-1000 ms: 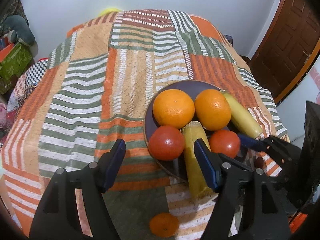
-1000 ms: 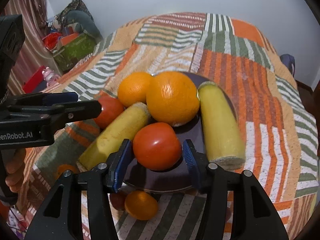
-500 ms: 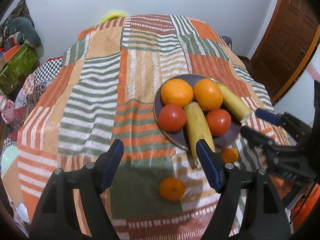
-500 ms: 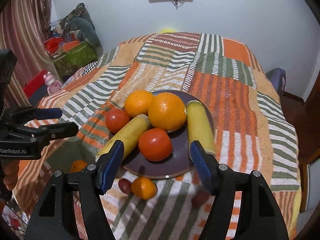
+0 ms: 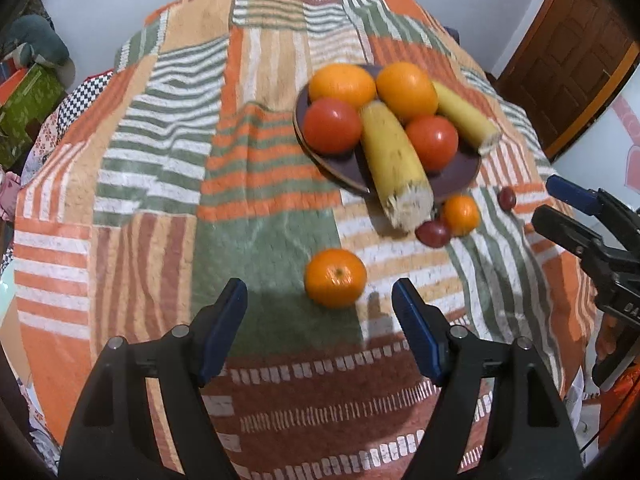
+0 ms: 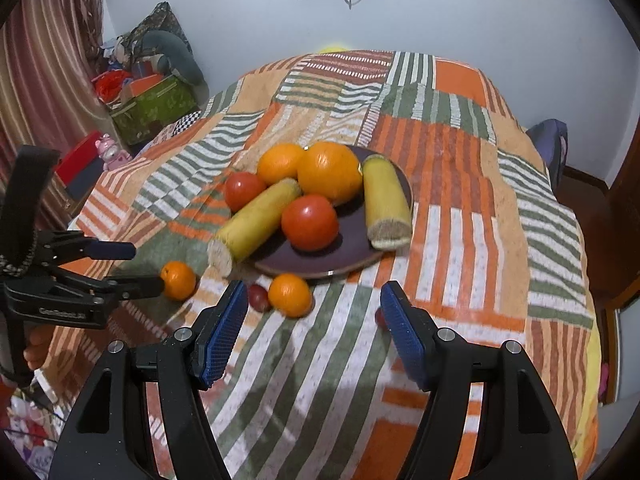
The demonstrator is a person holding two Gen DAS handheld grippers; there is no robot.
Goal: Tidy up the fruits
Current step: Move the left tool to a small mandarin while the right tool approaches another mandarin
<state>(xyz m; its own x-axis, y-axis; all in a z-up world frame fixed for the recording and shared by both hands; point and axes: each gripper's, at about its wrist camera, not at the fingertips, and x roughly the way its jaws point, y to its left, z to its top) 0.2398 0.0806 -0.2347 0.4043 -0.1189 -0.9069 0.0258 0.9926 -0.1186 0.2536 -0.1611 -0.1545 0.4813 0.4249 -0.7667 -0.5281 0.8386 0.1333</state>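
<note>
small mandarin (image 5: 335, 277) lies loose on the patchwork cloth (image 5: 160, 168), just ahead of the left gripper (image 5: 319, 304) and about centred between its spread fingers (image 5: 224, 320); nothing held. a second small mandarin (image 6: 289, 294) sits just off the near rim of the dark plate (image 6: 352, 256), touching or nearly touching a small dark red fruit (image 6: 258, 297); another dark red fruit (image 5: 507, 198) lies apart to the right, half hidden behind a finger in the right view. plate already carries two oranges (image 6: 329, 172), two tomatoes (image 6: 309, 221) and two yellow cob-like pieces (image 6: 386, 201), one (image 5: 396, 164) overhanging the rim toward the loose fruit. right gripper (image 6: 312, 324) also wide open, empty, hovering short of the second mandarin. judgement: step in hand is picking up strays for the plate, left side first. advise lowering the left gripper straight over the mandarin so the pads meet its widest girth, closing gently since the fruit is round, soft-skinned and sits on yielding cloth that may let it roll. plate is crowded; best free spot looks like the bare near-right portion. keep clear of the overhanging cob, a nudge could tip it off.
</note>
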